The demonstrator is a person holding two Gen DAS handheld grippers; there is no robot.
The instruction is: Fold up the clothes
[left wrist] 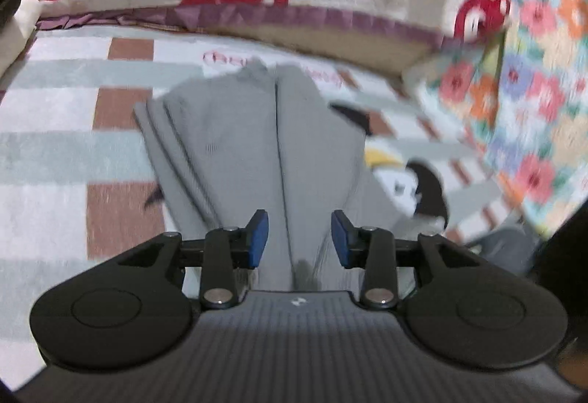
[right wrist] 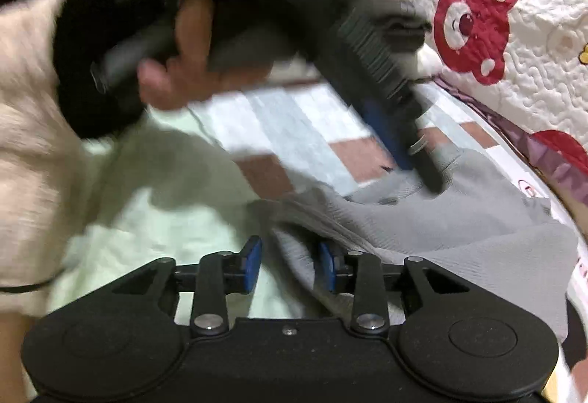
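On a checked bed sheet (left wrist: 55,153), gray clothing (left wrist: 235,146) lies partly folded lengthwise. Left gripper (left wrist: 299,237) hovers above it, jaws apart, empty; right gripper (right wrist: 290,265) straddles its edge, apparently positioned for the next fold.

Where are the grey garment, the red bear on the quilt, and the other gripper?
grey garment (left wrist: 235,146): left wrist view, its flat folded panel.
red bear (right wrist: 474,26): right wrist view, its face.
left gripper (right wrist: 408,149): right wrist view, fingertips over the garment.

Pink script on checked mat (left wrist: 110,101) too blurred to read, possibly cursive lettering
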